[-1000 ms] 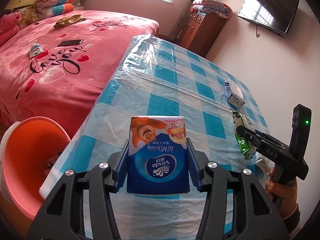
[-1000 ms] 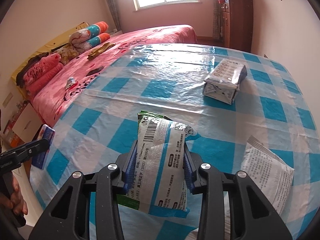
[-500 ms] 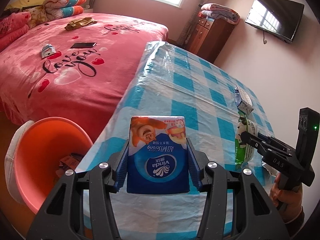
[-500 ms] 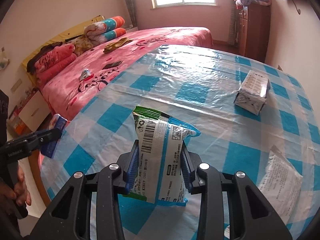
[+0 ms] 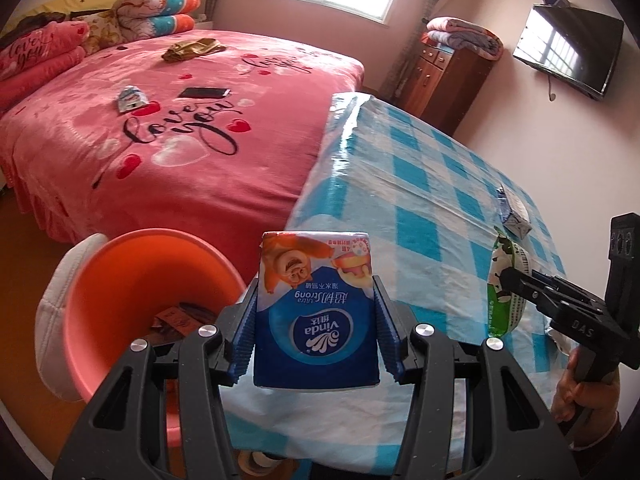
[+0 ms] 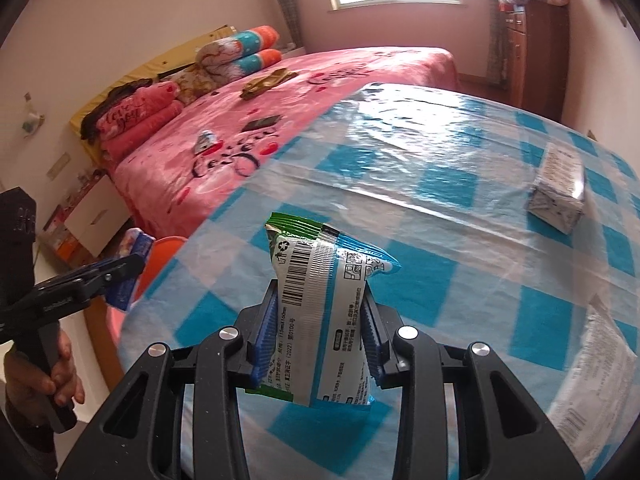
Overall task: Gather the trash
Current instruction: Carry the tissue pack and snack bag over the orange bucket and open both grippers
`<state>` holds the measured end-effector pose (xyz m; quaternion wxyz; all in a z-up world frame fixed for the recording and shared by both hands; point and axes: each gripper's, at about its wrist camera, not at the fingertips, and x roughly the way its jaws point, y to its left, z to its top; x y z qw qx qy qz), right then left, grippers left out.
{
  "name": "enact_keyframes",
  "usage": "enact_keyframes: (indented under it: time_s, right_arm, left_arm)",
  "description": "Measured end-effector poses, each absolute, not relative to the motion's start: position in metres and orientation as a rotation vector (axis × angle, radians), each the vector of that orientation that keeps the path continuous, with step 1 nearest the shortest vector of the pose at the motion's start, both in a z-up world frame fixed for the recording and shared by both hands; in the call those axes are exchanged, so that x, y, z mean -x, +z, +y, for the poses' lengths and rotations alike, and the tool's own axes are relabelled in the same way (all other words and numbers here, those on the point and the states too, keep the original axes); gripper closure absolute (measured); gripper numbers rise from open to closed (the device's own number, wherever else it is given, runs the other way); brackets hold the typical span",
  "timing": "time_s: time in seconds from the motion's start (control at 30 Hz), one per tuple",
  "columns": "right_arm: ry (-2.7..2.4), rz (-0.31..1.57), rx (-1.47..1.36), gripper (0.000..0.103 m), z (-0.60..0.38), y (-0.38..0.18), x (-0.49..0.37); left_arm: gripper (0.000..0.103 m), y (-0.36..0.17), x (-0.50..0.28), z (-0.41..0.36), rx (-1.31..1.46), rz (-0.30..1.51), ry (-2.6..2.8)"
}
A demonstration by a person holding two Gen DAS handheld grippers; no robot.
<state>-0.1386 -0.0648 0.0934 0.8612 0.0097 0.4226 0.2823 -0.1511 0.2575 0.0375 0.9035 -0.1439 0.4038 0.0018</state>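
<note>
Two sets of tongs are carrying trash at once over the near end of the bench [image 6: 460, 184] with its blue-and-white checked plastic cover. Left tongs [image 5: 316, 320] are clenching a blue-and-white soft pack of tissues with an orange cartoon picture [image 5: 316, 300], both blue ribbed pads pressing its sides, and that pack is hanging right at the bench's near corner, just beside the round orange plastic bin [image 5: 132, 296] standing on the floor below. Inside the bin some dark scraps [image 5: 180, 318] are lying at the bottom, and a white liner edge [image 5: 52, 320] is folding over its rim. Right tongs [image 6: 319, 328] are gripping a green-and-white crinkly snack wrapper with a barcode [image 6: 320, 304], upright between the pads, above the checked cover; from the left wrist view the same wrapper [image 5: 506, 288] is showing in those black tongs, with a hand [image 5: 576, 400] on the handle. Farther along the bench a small silver-and-white carton [image 6: 558, 188] is lying on its side, well apart from both tongs, and a flat white printed packet [image 6: 596, 380] is resting near the right edge. Beyond the bench, a bed with a pink blanket [image 5: 160, 140] is holding a dark phone [image 5: 204, 92] and a small wrapper [image 5: 130, 98].
</note>
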Motion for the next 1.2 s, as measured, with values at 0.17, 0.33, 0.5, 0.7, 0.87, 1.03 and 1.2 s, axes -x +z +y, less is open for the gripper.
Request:
enact_keyframes:
  time_s: [0.17,0.33,0.5,0.7,0.87,1.03,1.2]
  right_arm:
    - [0.706,0.904,-0.050,0.065,-0.037,0.104,0.141]
    - [0.808,0.902,-0.037,0.065,-0.003,0.120,0.146]
    - [0.897,0.901,0.003,0.065,0.036,0.131,0.152]
    - [0.993,0.892,0.060,0.065,0.084,0.139,0.161]
    - [1.050,0.887,0.115,0.065,0.122,0.140,0.166]
    - [1.076,0.895,0.142,0.064,0.150,0.135,0.165]
    - [1.099,0.915,0.150,0.063,0.167,0.128,0.159]
  left_arm:
    - [0.050,0.034,0.159,0.277,0.294,0.841,0.055]
    - [0.050,0.027,0.167,0.300,0.302,0.851,0.111]
    - [0.050,0.018,0.176,0.328,0.330,0.861,0.179]
    - [0.050,0.008,0.184,0.361,0.368,0.868,0.255]
    - [0.050,-0.004,0.189,0.378,0.397,0.883,0.289]
    - [0.050,-0.016,0.190,0.387,0.420,0.903,0.300]
    - [0.047,-0.026,0.188,0.393,0.434,0.917,0.308]
